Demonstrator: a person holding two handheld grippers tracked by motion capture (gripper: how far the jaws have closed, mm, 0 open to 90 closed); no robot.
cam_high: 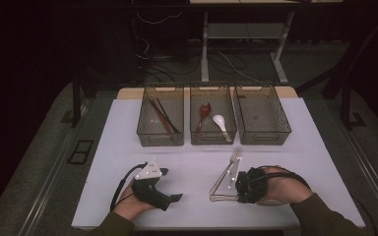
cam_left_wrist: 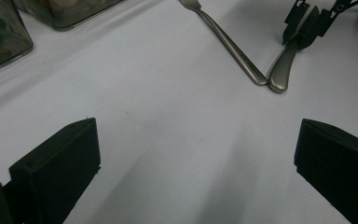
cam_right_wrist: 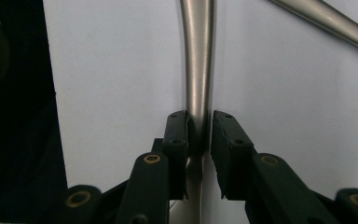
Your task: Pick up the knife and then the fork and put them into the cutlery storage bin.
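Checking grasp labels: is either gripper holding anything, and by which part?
The right gripper is shut on a metal utensil, clamped across its handle. The left gripper is open, holding nothing.

light: dim, dark surround | table (cam_high: 128,123): evenly lit | near claws: blurred | shadows: soft
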